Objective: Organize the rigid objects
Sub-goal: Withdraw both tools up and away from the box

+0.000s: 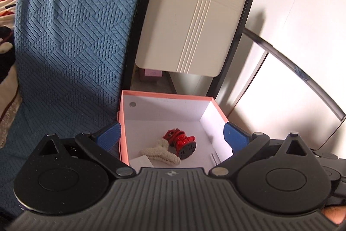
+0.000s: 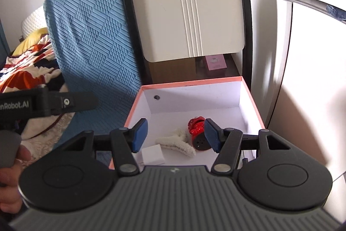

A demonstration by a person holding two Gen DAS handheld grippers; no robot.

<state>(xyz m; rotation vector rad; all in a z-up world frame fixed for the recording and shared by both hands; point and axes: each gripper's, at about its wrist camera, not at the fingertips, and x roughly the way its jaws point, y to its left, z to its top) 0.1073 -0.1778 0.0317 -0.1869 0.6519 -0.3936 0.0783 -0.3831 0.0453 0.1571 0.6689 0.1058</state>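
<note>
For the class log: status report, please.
Left gripper open, empty. Right gripper open, empty. Box holds red toy, fuzzy clip, white block. Nothing blocking.

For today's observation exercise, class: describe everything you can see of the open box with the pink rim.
The box is square, open-topped and lidless, apparently cardboard: salmon-pink outside and along the rim, plain white inside, with a small round hole high in its far wall. It stands upright beside a blue textured cover, in front of a beige panel. On its floor lie a red figure on a dark base, a fluffy cream hair claw beside it and a small white block.
</note>
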